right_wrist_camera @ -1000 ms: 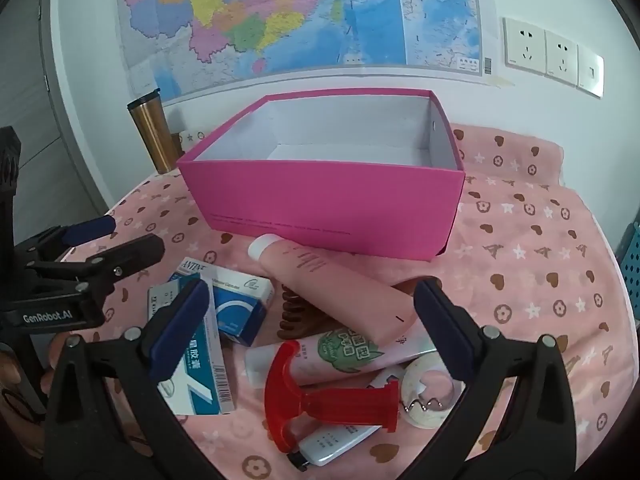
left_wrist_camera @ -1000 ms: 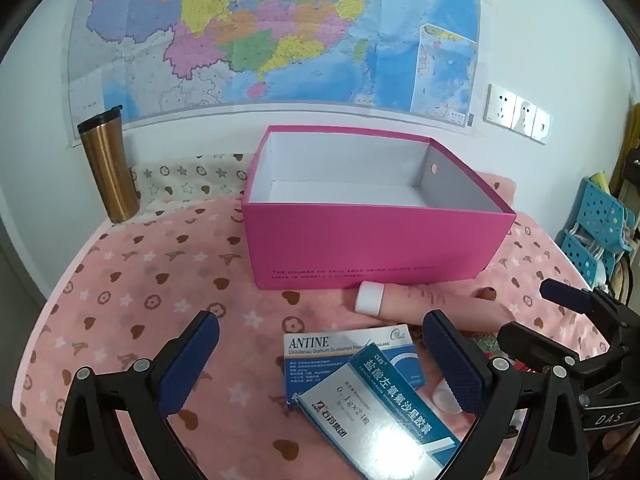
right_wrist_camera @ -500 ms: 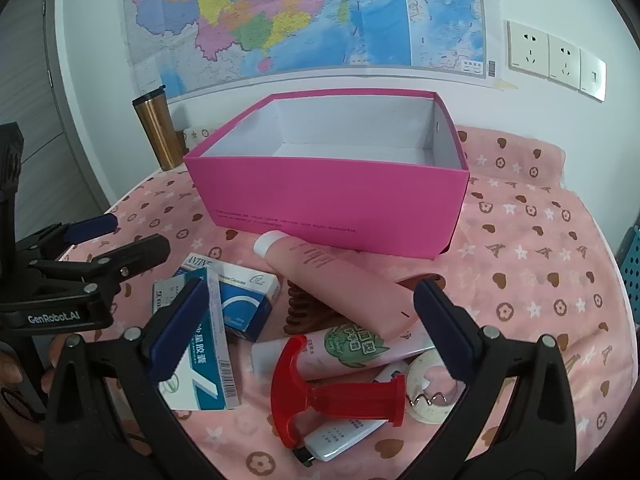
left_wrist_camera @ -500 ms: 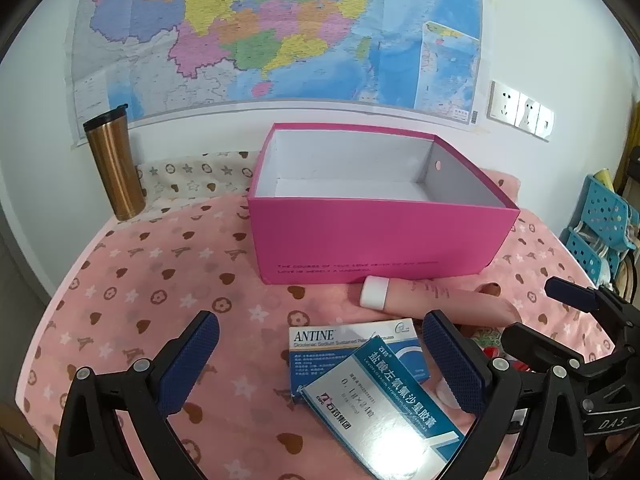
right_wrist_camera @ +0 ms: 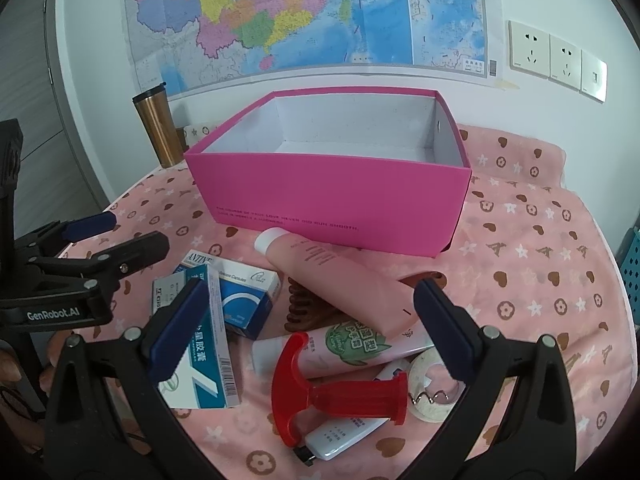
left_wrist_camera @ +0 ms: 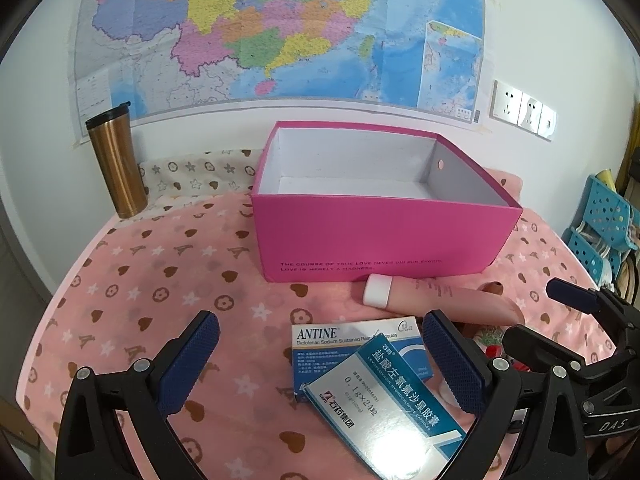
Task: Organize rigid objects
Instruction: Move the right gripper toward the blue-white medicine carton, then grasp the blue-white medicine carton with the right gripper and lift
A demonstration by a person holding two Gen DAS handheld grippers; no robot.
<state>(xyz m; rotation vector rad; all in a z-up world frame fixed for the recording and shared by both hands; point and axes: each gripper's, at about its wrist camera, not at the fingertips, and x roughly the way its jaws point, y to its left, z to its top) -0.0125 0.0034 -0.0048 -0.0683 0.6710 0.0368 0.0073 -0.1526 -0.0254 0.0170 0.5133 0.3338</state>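
Both my claws hang spread wide with nothing between the pads: my left claw (left_wrist_camera: 320, 360) hovers over the near middle of the table (left_wrist_camera: 160, 280), my right claw (right_wrist_camera: 308, 320) over the near right part, above the heap. The pink box (left_wrist_camera: 380, 236) stands open toward the back of the table, its white inside bare as far as I can see. Just in front of its near wall lies a pink tube (right_wrist_camera: 340, 276), cap toward the box, close to it. Nearer to me, two medicine packs overlap: the ANTINE pack (left_wrist_camera: 344, 344) flat on the cloth, and the teal pack (left_wrist_camera: 384, 396) leaning across its near corner. To the right of them, in my right view, a brown hair clip (right_wrist_camera: 304, 308) shows from under the pink tube, a second tube with a green label (right_wrist_camera: 352, 348) lies crosswise under it, and a red corkscrew (right_wrist_camera: 340, 392) rests on top of a white tube (right_wrist_camera: 340, 436) by the near edge, beside a tape roll (right_wrist_camera: 432, 396). A bronze tumbler (left_wrist_camera: 116, 164) stands upright at the far left corner, well apart from the box.
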